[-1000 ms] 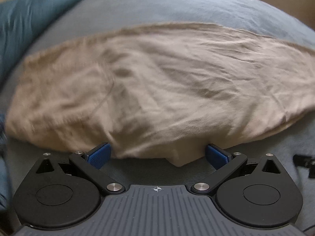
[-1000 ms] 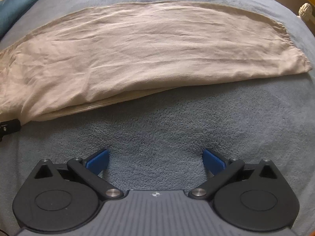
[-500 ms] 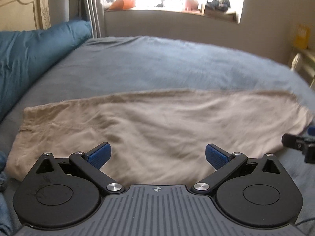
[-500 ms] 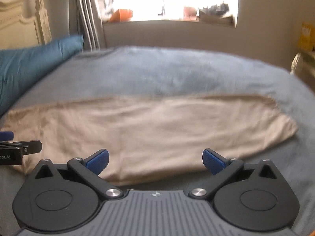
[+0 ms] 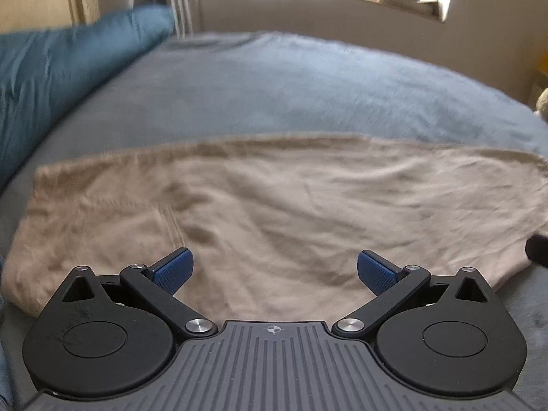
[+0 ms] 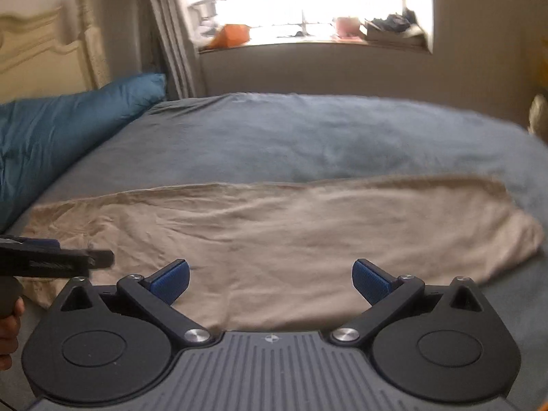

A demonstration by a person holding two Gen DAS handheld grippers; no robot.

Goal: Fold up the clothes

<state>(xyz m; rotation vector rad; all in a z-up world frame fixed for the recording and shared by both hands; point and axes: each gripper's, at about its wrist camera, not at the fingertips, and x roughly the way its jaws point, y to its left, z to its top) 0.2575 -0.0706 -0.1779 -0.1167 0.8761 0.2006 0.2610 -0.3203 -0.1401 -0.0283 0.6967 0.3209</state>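
Since the earlier pictures, both hand-held grippers had risen and tilted up from the cloth, so the far part of the room came into view. The left hand-held gripper (image 5: 272, 269) had its blue fingers (image 5: 173, 270) spread wide and held nothing; it hung above the near edge of the beige garment (image 5: 281, 212). The right hand-held gripper (image 6: 270, 277) was also spread wide and empty, above the same near edge. In the right wrist view, the left hand-held gripper appeared at the left side, with a part of a hand (image 6: 8, 328) under it. The garment lay flat and long across the grey-blue bed (image 6: 308, 137), folded in half lengthwise. At the left was a teal pillow (image 6: 68, 120), behind it a cream headboard (image 6: 44, 51), and farthest a bright window (image 6: 308, 3) with things on its sill.
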